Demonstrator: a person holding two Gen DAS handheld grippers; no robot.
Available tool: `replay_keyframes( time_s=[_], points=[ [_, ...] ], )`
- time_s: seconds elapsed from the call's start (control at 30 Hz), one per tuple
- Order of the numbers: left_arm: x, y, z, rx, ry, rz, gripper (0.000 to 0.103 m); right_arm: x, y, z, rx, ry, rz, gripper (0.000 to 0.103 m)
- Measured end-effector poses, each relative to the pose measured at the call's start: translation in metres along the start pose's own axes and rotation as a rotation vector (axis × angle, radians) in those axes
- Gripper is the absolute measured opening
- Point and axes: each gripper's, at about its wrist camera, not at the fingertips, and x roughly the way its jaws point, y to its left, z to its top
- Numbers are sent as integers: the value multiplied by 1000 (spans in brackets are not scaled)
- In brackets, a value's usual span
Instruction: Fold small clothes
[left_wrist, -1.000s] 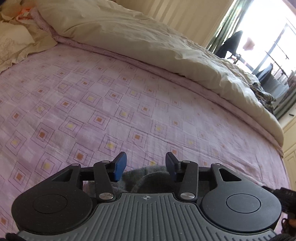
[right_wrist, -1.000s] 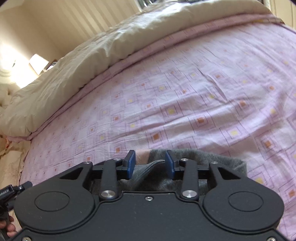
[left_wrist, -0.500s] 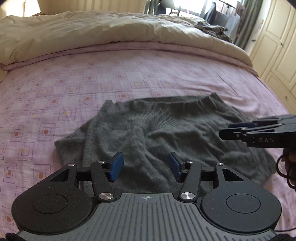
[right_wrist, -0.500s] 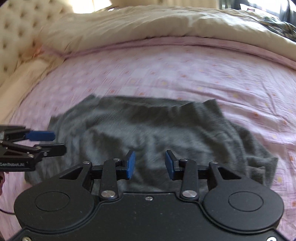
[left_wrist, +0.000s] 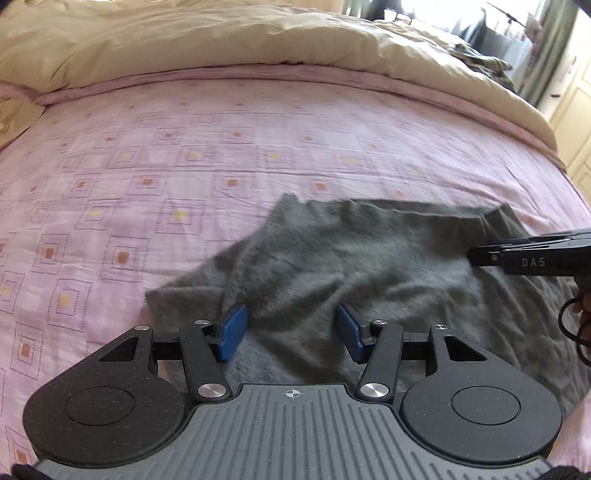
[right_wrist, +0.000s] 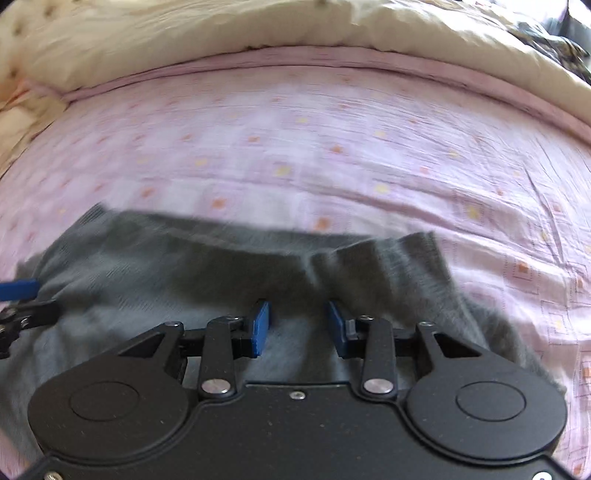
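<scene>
Nearest the left wrist camera, the left gripper (left_wrist: 290, 330) hangs low over the near edge of a grey knitted garment (left_wrist: 369, 266), its blue fingers (left_wrist: 231, 332) spread wide with nothing between them. Half a second ago the pads stood about as far apart, so the claw has not closed; the garment now fills more of the lower view and its left corner lies closer to the left pad. A second ago both cameras saw only a scrap of grey cloth at the fingertips and mostly bedding, so the view has swung to take in the whole piece.

In the right wrist view the right gripper (right_wrist: 297, 326) also stands spread and empty above the cloth, its pads apart over a raised fold near the middle of the garment (right_wrist: 184, 266). That picture is blurred by motion, more so than the one before it, and the cloth now reaches nearly to the pads.

Each claw shows in the other's view: the right one enters the left camera's picture from the right edge as a dark bar over the garment's right side, with a bit of a hand (left_wrist: 585, 306) and a cable loop behind it; the left one's blue tip shows at the left edge of the right camera's picture.

The garment lies rumpled but roughly spread on the pink patterned bedsheet (left_wrist: 184, 166), its far hem running across. Beyond the sheet a cream duvet (left_wrist: 221, 40) is heaped along the far side of the bed, and a window and cupboard doors lie past that.
</scene>
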Motion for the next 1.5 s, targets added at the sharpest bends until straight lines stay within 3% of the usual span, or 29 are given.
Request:
replay_keyframes(
  time_s=[0.17,0.33,0.5,0.63,0.77,0.9,0.97,1.07,1.23,1.37,1.5],
  points=[
    [4,8,8,-9,5,70,54,2,-6,10,-8,10,-2,46],
    [-6,30,10,-126,9,119,54,-17,-2,9,-6,-39,-43,48],
    [-26,35,1,-185,-1,153,55,-48,36,-10,-123,-115,29,58],
    [-43,34,-17,-231,11,157,58,-43,72,-27,-186,-63,58,58],
    [-58,28,-39,-262,34,145,59,-15,86,-27,-194,-12,-4,63],
    [-70,19,-59,-244,62,134,59,-13,76,-10,-142,13,-42,68],
    [-75,15,-66,-236,75,127,60,-24,73,-9,-140,-21,-38,71],
    [-78,9,-77,-221,91,104,62,-47,60,-21,-113,-65,0,83],
    [-74,2,-89,-184,109,71,66,-77,24,-56,5,-41,34,83],
    [-62,8,-95,-188,138,70,67,-90,-16,-91,135,20,-57,84],
    [-56,9,-98,-144,125,68,74,-98,-59,-119,304,86,-153,84]
  ],
)
